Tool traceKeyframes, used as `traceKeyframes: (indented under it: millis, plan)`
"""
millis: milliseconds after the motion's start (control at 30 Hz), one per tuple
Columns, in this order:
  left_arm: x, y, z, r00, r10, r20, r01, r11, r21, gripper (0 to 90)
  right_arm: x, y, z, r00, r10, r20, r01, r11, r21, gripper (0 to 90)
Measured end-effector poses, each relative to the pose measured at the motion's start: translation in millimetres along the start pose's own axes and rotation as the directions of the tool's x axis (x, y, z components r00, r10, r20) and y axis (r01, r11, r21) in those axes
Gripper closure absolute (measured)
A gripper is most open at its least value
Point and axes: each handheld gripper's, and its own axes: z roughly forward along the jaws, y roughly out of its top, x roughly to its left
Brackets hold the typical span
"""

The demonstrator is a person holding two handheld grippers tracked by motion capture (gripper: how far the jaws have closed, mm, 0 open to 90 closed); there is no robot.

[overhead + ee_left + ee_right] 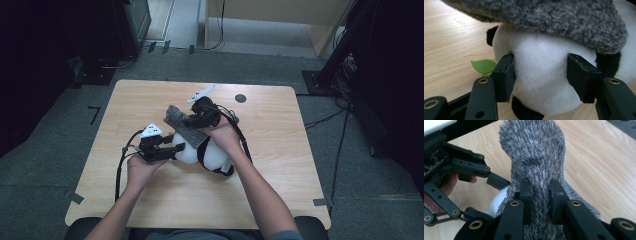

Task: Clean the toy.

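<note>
A white and black plush panda (207, 152) lies on the middle of the wooden table (280, 150). A grey fuzzy cloth (184, 126) is draped over its head. My left gripper (175, 148) comes in from the left, and its jaws press into both sides of the white head (540, 82). A green leaf (483, 66) sticks out beside the panda. My right gripper (191, 120) sits just behind the panda, shut on a fold of the grey cloth (536, 152), which stretches away from its jaws. The right gripper (541, 192) pinches that fold tightly.
A small black disc (240, 98) lies near the table's far edge. Dark tape marks sit at the front corners (320, 202). Cables (340, 145) and a black stand (340, 60) are on the floor to the right.
</note>
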Motion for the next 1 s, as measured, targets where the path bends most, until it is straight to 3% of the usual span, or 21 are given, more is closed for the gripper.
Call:
traceKeyframes:
  millis: [367, 1000]
  plan:
    - [0.5, -0.1, 0.6, 0.9999, 0.010, -0.002, -0.010, 0.9999, 0.006, 41.7, -4.6, -12.0, -17.4, 0.9998, 0.005, 0.020, -0.005, 1.0000, 0.007, 76.9]
    - [0.8, -0.5, 0.6, 1.0000, 0.008, 0.001, -0.008, 1.0000, 0.001, 41.6, -20.6, -58.3, -92.1, 0.9947, 0.064, 0.081, -0.059, 0.9961, -0.066, 76.7]
